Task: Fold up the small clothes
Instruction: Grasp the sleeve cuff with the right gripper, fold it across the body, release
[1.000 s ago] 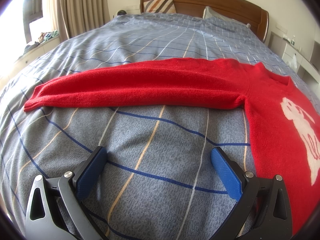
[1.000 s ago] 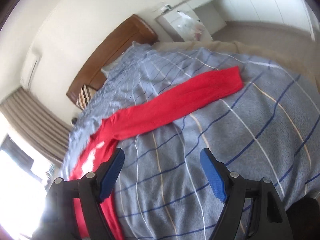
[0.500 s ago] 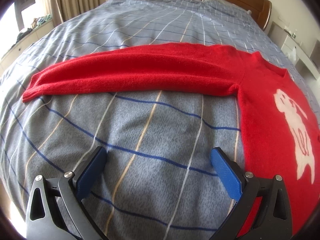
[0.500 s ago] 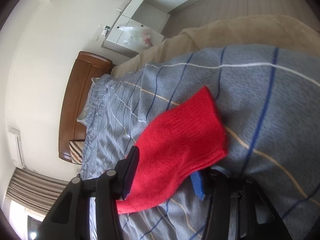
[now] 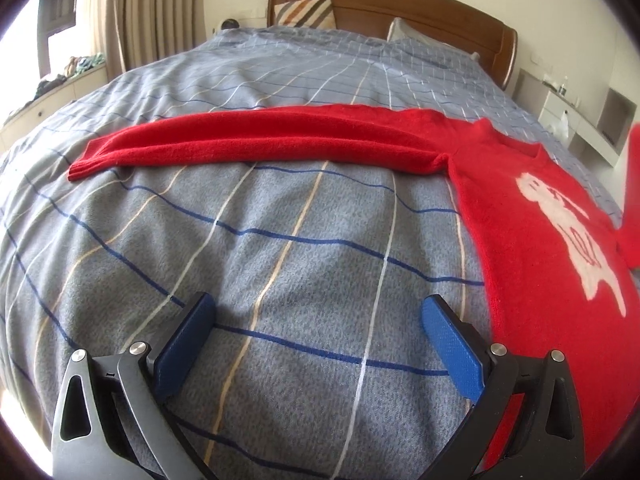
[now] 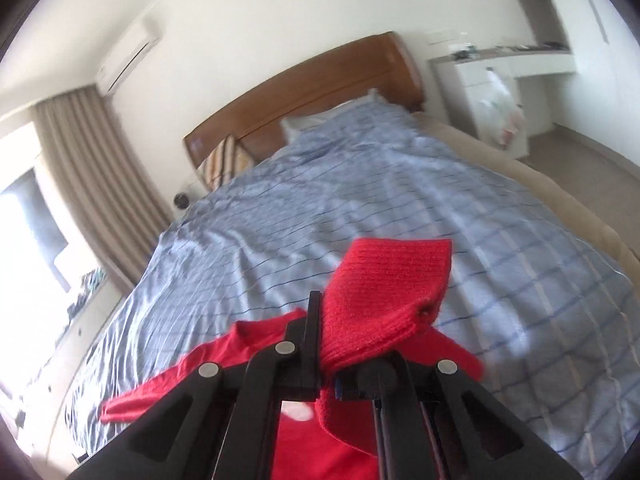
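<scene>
**Red sweater: one sleeve raised in the right claw**

The red sweater (image 5: 532, 216) lies flat on the bed (image 5: 280, 248), front up, with a white animal figure (image 5: 568, 232) on the chest. Its body sits toward the foot of the bed, near the side that faces the white cabinet (image 6: 492, 92). One sleeve (image 5: 256, 144) extends straight across the bed toward the curtain-side edge, cuff flat. The other sleeve's cuff (image 6: 384, 300) is pinched in the right claw (image 6: 328, 364), whose jaws have just closed onto it, and is raised clear of the blanket. The left claw (image 5: 316, 344) is spread wide, with only blanket between its blue pads (image 5: 450, 344), just beside the sweater's side edge.
</scene>
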Demonstrator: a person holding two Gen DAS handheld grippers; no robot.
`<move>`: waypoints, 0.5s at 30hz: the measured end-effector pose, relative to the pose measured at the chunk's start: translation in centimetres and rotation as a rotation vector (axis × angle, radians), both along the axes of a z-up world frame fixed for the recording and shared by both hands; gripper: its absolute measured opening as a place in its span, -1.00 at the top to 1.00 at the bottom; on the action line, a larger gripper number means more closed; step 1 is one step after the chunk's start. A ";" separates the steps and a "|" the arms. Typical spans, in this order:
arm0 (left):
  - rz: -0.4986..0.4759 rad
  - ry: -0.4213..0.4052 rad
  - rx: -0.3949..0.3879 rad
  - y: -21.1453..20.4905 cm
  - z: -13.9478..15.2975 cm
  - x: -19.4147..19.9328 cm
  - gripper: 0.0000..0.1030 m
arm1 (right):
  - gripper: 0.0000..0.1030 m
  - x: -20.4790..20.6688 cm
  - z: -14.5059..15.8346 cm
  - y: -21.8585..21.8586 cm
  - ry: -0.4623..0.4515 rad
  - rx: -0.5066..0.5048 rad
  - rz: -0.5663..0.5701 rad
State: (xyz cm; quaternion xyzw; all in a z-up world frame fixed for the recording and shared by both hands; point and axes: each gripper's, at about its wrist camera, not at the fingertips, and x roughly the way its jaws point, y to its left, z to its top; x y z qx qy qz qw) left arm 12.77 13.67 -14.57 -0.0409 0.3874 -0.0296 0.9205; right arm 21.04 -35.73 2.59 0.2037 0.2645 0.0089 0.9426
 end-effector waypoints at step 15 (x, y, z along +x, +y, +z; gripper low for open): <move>0.008 -0.030 0.016 -0.3 -0.5 0.0 -0.99 | -0.26 2.5 -14.0 20.6 0.276 0.166 0.589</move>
